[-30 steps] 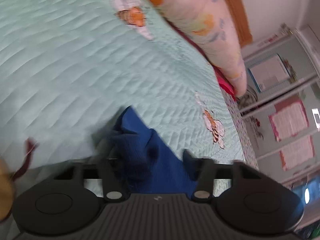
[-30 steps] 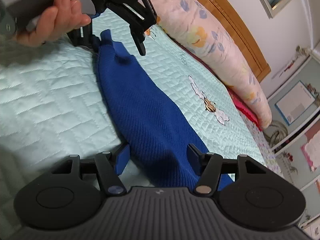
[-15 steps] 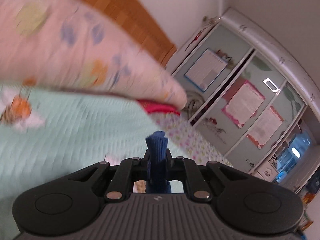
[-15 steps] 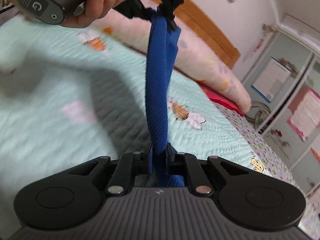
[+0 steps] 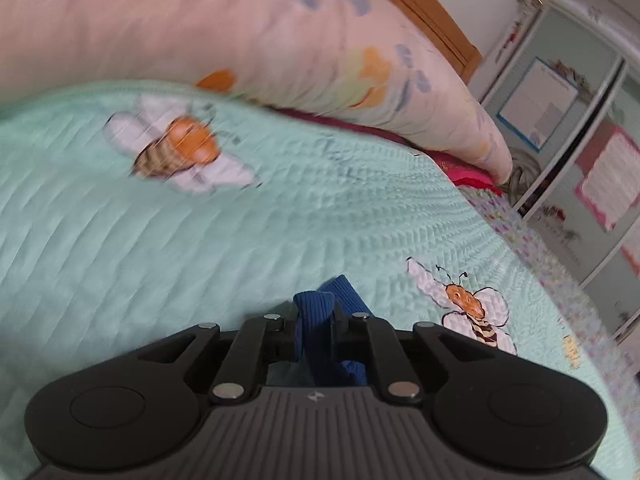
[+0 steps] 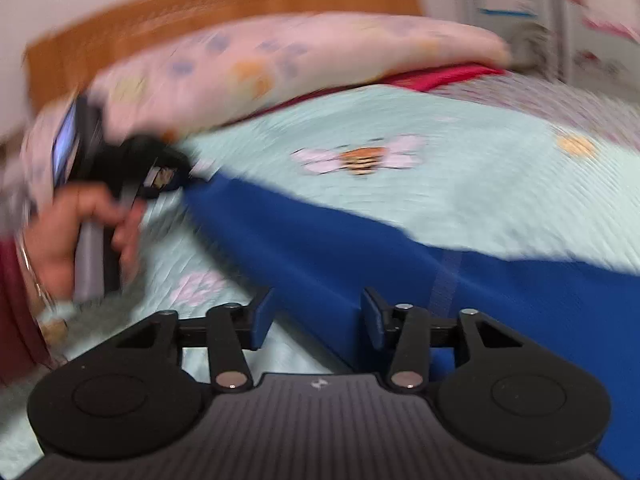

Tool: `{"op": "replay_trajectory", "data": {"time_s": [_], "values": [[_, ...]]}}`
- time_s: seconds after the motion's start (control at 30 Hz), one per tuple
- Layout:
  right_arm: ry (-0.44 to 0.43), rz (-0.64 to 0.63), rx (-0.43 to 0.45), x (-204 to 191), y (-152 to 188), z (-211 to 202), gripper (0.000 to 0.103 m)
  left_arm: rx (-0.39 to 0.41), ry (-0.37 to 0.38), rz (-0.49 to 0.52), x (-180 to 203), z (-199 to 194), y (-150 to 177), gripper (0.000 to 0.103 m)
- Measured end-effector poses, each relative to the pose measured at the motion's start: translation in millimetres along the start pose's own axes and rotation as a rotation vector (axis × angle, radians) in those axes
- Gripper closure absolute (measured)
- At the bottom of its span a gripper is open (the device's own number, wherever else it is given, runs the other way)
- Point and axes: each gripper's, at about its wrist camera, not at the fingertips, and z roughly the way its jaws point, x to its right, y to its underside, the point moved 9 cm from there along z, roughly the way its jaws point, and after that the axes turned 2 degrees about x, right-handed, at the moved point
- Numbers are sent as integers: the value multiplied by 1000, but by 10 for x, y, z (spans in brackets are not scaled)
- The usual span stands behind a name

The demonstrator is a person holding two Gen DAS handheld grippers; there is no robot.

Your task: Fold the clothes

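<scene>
left gripper [image 5: 316, 326] jaws pinched nearly together on a bunched corner of the blue knit garment [image 5: 320, 320], ribbed edge poking up between the fingers, rest of the cloth dropping below the tool out of that view

right gripper [image 6: 316, 316] jaws opening, stand well apart with blue pads showing, garment edge runs between them but the pads do not press on it (frame is motion-blurred, so contact hard to read, looks like a gap both sides)

in the right wrist view the blue garment [image 6: 400, 264] lies stretched across the bed, from lower right up to the left where the other gripper [image 6: 160, 172] has its far corner, a hand [image 6: 76, 232] wraps that gripper's grey handle, dark red sleeve [image 6: 12, 300] and a bracelet at the wrist

garment sits on a mint green quilted bedspread [image 5: 200, 240] with embroidered bees, one bee [image 5: 468, 312] just right of the left gripper, another bee [image 5: 180, 148] farther back and blurred

beyond the bedspread a long pink pillow [image 5: 240, 32] with blue and orange flower print lies along the head of the bed, red fabric [image 5: 468, 170] peeks from under its right end

wooden headboard [image 6: 200, 12] behind the pillow, and to the far right a pale cabinet [image 5: 580, 120] with papers stuck on its doors
</scene>
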Motion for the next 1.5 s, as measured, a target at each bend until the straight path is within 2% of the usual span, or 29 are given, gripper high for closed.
{"op": "replay_trajectory", "data": {"time_s": [0.1, 0.2, 0.3, 0.4, 0.47, 0.53, 0.57, 0.63, 0.7, 0.83, 0.87, 0.93, 1.0, 1.07, 1.13, 1.23, 1.33, 1.37, 1.4, 1.47, 1.5], "values": [[65, 156, 62, 453, 106, -398, 54, 0, 72, -45, 34, -164, -78, 92], [120, 237, 120, 754, 238, -627, 54, 27, 61, -23, 93, -298, -182, 92], [118, 376, 93, 999, 471, -543, 54, -23, -92, 70, -30, -232, -42, 91], [91, 408, 124, 1066, 568, -484, 54, -80, -149, 100, -233, -134, 181, 82], [65, 431, 136, 1100, 579, -482, 53, -48, -178, 74, -335, -216, 165, 78], [41, 457, 149, 1132, 593, -497, 53, -4, -239, 12, -477, -356, 86, 63], [30, 468, 156, 1146, 600, -505, 53, 18, -272, -21, -552, -431, 44, 50], [14, 484, 167, 1160, 612, -529, 53, 62, -338, -88, -705, -584, -37, 48], [13, 481, 172, 1145, 616, -558, 53, 110, -307, -71, -646, -738, -102, 49], [8, 491, 174, 1144, 604, -567, 54, 45, -71, 236, 20, -892, 240, 49], [21, 480, 165, 1121, 582, -571, 54, 33, -33, 287, 137, -925, 340, 49], [39, 434, 153, 1022, 510, -604, 53, 11, 23, 303, 245, -926, 478, 49], [-10, 375, 171, 817, 394, -683, 54, -25, 55, 293, 288, -850, 560, 48], [-22, 271, 139, 590, 339, -645, 54, -60, 87, 283, 331, -777, 643, 48], [-11, 150, 94, 378, 305, -582, 54, -79, 47, 315, 289, -635, 687, 48], [97, -167, -21, 132, 404, -367, 55, -130, -1, 408, 247, -448, 788, 51], [224, -393, -84, 118, 482, -266, 56, -119, -38, 575, 341, -423, 896, 48], [254, -451, -102, 121, 498, -261, 60, -116, -50, 605, 356, -409, 919, 48], [285, -510, -120, 124, 511, -257, 66, -116, -52, 601, 347, -393, 916, 47], [315, -595, -139, 130, 552, -273, 68, -116, -48, 561, 304, -358, 887, 45], [319, -632, -138, 122, 579, -282, 73, -114, -47, 552, 301, -359, 886, 44]]}}
